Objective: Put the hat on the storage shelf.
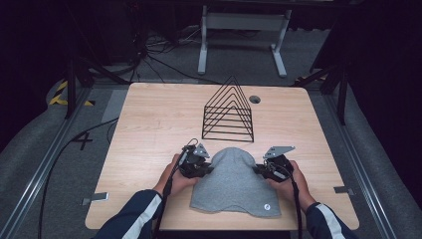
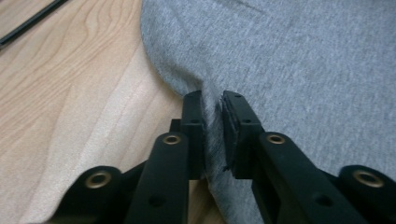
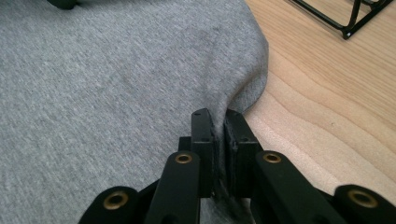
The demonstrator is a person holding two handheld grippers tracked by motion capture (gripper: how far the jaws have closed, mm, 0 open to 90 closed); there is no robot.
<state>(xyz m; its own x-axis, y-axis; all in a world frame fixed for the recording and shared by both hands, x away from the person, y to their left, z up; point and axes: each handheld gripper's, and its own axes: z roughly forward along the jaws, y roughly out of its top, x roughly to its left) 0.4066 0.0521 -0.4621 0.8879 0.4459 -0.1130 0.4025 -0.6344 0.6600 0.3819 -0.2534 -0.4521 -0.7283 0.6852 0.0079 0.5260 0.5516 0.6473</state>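
A grey knit beanie (image 1: 234, 181) lies flat on the wooden table (image 1: 149, 124), its rounded top pointing away from me. My left gripper (image 1: 205, 170) is at the hat's left edge, and in the left gripper view (image 2: 212, 100) its jaws pinch a fold of the grey fabric (image 2: 299, 60). On the opposite side my right gripper (image 1: 259, 170) grips the right edge; the right gripper view (image 3: 218, 116) has the jaws pressed tight on a gathered fold of the beanie (image 3: 116, 84). A small round tag (image 1: 267, 207) sits near the hat's front right corner.
A black wire rack (image 1: 229, 112) with triangular dividers stands just beyond the hat, its base bars (image 3: 336, 18) close to the right gripper. A round grommet hole (image 1: 255, 99) is at the table's back. A white frame (image 1: 244, 35) and cables lie on the floor behind.
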